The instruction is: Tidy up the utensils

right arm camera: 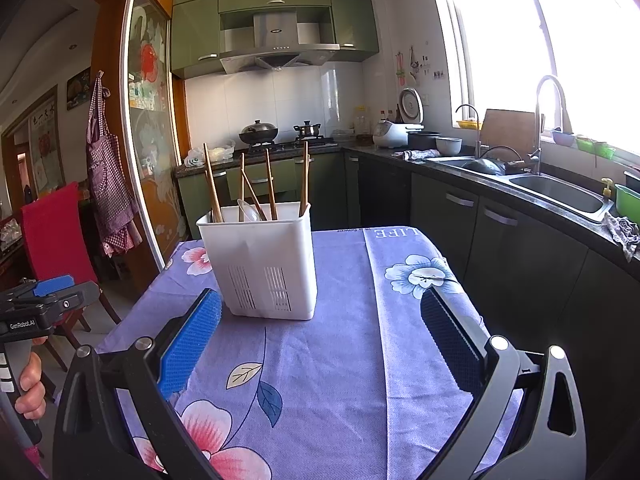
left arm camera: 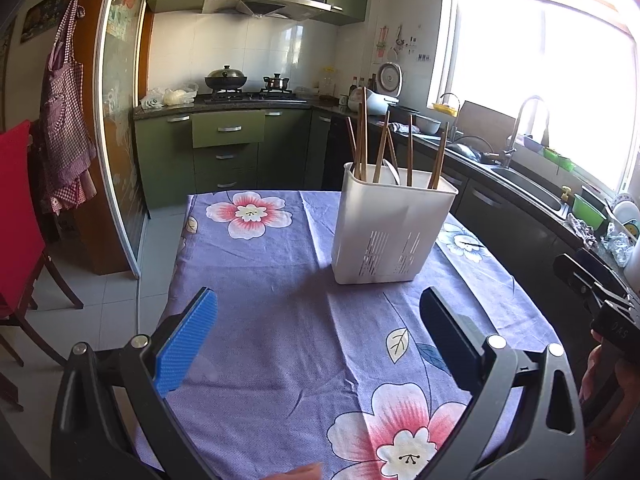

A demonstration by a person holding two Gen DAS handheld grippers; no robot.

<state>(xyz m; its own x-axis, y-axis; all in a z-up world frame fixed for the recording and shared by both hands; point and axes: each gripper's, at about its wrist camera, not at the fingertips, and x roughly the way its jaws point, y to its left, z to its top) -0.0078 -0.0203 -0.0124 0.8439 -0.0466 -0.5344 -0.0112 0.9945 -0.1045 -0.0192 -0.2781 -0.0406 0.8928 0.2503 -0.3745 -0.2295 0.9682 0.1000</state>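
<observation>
A white plastic utensil holder (left arm camera: pixel 394 226) stands upright on the purple floral tablecloth (left arm camera: pixel 272 280); it also shows in the right wrist view (right arm camera: pixel 264 260). Several wooden chopsticks (left arm camera: pixel 382 148) stand in it, seen again in the right wrist view (right arm camera: pixel 270 188), beside a white spoon (right arm camera: pixel 249 210). My left gripper (left arm camera: pixel 318 338) is open and empty, short of the holder. My right gripper (right arm camera: pixel 320 340) is open and empty, with the holder just beyond its left finger. The left gripper also shows at the left edge of the right wrist view (right arm camera: pixel 52 292).
A red chair (left arm camera: pixel 18 216) stands left of the table. A dark counter with a sink (right arm camera: pixel 556 192) and faucet runs along the right. A stove with pots (left arm camera: pixel 240 84) is at the back. An apron (left arm camera: pixel 64 120) hangs on the sliding door frame.
</observation>
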